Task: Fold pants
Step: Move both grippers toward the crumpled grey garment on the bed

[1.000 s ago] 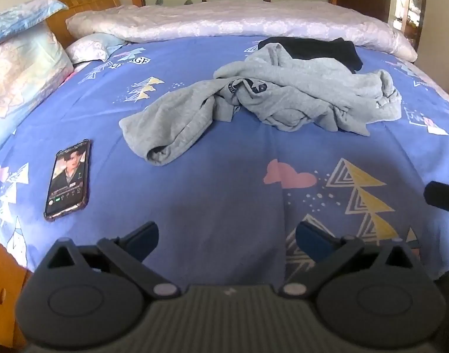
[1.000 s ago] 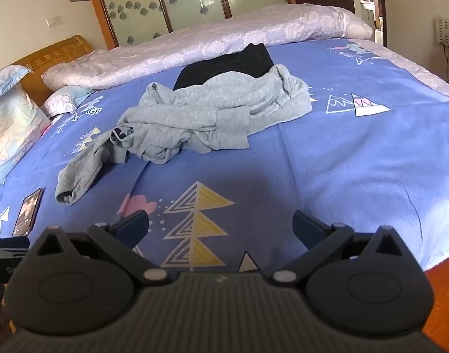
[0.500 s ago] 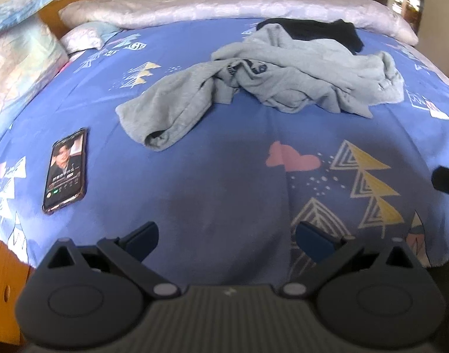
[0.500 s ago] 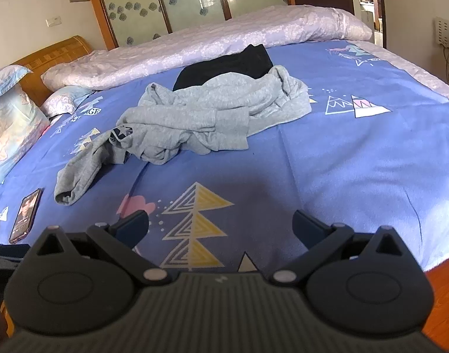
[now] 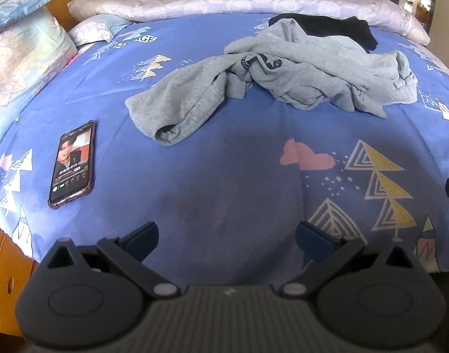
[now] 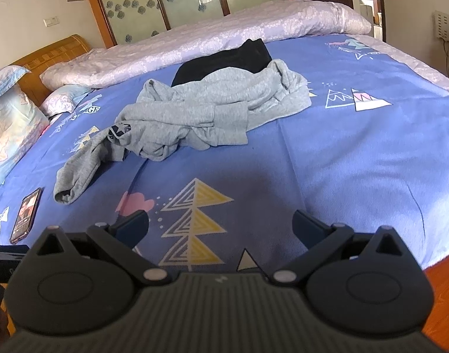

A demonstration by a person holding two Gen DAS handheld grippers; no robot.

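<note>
Pants (image 5: pixel 298 70) of grey sweat fabric lie crumpled in a heap on the middle of the bed (image 5: pixel 224 176), one leg (image 5: pixel 177 108) trailing out toward the near left corner with its cuff open toward us; the bulk of the heap is twisted over itself, a dark printed patch showing among the folds; the far edge of the heap overlaps a black garment (image 5: pixel 336 29) that lies just behind it, touching; beyond that a pale lilac quilt (image 5: pixel 239 0) is rolled along the far side of the bed; pillows (image 5: pixel 21 56) are stacked at the left against the wooden headboard (image 6: pixel 51 50); a phone (image 5: pixel 73 164) with its screen lit lies flat near the left edge, well apart from the trailing cuff; between the heap and the near edge runs a broad stretch of bare blue sheet printed with triangle trees and a pink cloud; to the right of the heap the sheet runs bare to the bed's right edge; the left gripper (image 5: pixel 226 236) hovers over the near edge, jaws spread wide and holding nothing; the right gripper (image 6: pixel 221 225) hangs likewise over the near edge, jaws wide apart and empty.
</note>
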